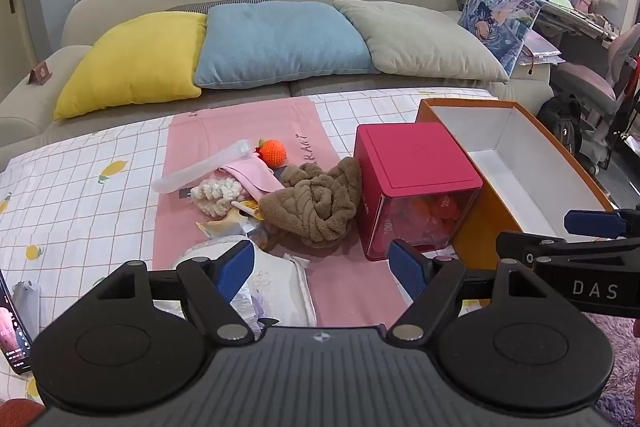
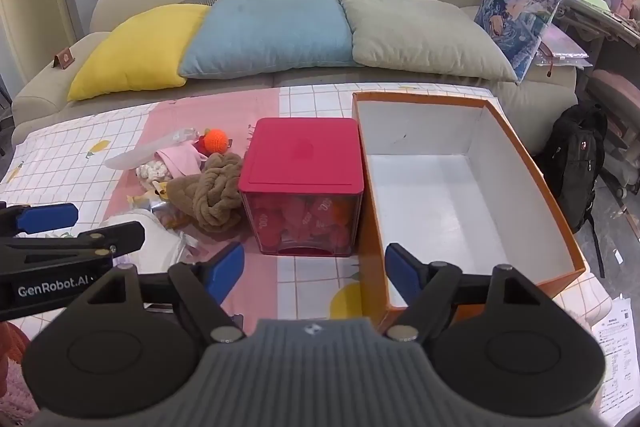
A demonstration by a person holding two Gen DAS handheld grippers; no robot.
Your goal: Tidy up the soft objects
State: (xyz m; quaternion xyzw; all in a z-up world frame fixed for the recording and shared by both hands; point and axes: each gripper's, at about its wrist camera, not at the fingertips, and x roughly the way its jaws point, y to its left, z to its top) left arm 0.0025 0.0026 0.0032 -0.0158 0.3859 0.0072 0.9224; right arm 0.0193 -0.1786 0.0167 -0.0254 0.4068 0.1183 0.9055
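Observation:
A pile of soft things lies on the pink mat: a brown fluffy towel [image 1: 316, 203] [image 2: 216, 191], a pink cloth [image 1: 252, 175], a cream knitted piece [image 1: 212, 193] and an orange crocheted ball [image 1: 273, 151] [image 2: 217, 137]. A white padded item [image 1: 280, 283] lies nearest, under my left gripper [image 1: 322, 267], which stands open and empty. My right gripper [image 2: 316, 267] is open too, empty, hovering over the near corner of the orange box [image 2: 560, 239], whose white inside holds nothing. Each gripper shows at the edge of the other's view.
A red-lidded clear cube [image 1: 416, 187] [image 2: 304, 183] with red pieces inside stands between the pile and the orange box. A phone [image 1: 14, 327] lies at the near left. Behind is a sofa with yellow [image 1: 136, 63], blue and grey cushions. A black backpack [image 2: 576, 163] sits right.

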